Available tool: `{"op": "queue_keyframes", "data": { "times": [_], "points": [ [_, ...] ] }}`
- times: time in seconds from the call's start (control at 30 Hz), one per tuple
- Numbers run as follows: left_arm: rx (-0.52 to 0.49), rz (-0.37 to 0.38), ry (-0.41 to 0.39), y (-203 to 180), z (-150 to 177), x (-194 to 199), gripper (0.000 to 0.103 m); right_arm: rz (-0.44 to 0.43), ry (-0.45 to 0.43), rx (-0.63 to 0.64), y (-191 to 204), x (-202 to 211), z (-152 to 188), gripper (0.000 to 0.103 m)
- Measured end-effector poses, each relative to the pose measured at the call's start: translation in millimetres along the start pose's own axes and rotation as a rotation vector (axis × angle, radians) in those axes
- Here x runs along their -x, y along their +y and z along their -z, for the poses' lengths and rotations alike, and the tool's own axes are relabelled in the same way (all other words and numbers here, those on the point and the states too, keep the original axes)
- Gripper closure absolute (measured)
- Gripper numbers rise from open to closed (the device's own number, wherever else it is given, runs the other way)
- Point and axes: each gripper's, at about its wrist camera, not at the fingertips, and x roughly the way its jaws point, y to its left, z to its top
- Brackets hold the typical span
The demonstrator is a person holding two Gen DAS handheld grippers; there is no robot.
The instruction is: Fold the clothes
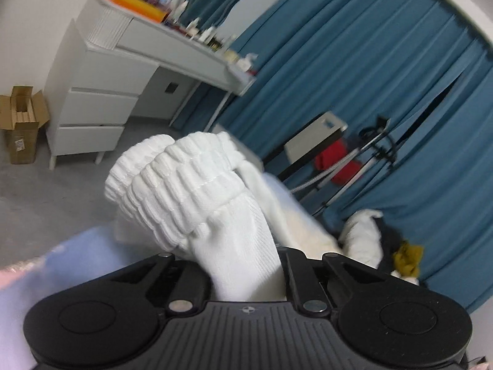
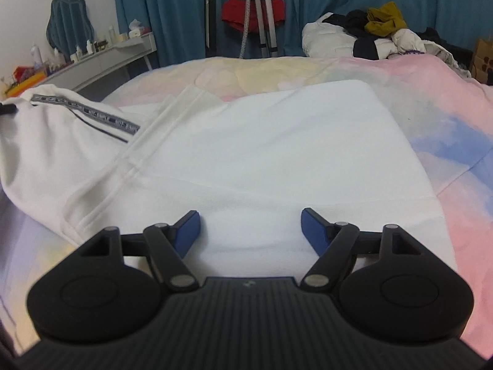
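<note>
A white sweatshirt point(image 2: 262, 154) lies spread on the bed, its hood with a grey printed band point(image 2: 86, 112) at the left. My right gripper point(image 2: 251, 231) is open and empty, its blue pads point(image 2: 314, 231) just above the garment's near part. In the left wrist view my left gripper point(image 1: 246, 277) is shut on the sweatshirt's white sleeve, and the ribbed cuff point(image 1: 181, 185) sticks up in front of the camera, lifted off the bed. The fingertips are hidden by the cloth.
The bed has a pastel pink, blue and yellow cover point(image 2: 446, 129). A pile of clothes point(image 2: 369, 30) lies at its far right. A white dresser point(image 1: 117, 71) with bottles, blue curtains point(image 1: 354, 61), a tripod point(image 2: 262, 15) and a cardboard box point(image 1: 21, 123) stand around.
</note>
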Motion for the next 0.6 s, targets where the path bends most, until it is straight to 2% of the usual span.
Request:
{"op": "queue_keyframes", "data": {
  "times": [0.17,0.43,0.5,0.6],
  "points": [
    [-0.134,0.042,-0.093,-97,24,28,0.094,0.033,-0.048,-0.14,-36,25,-9,0.029],
    [-0.347,0.111,-0.215,-252,129,30,0.093,0.087,-0.126,-0.365,-94,66,-24,0.029],
    [-0.413,0.138,-0.221,-279,170,25,0.093,0.098,-0.146,-0.415,-109,75,-27,0.029],
    [-0.549,0.153,-0.177,-291,216,11,0.093,0.097,-0.176,-0.484,-132,83,-29,0.029]
  ]
}}
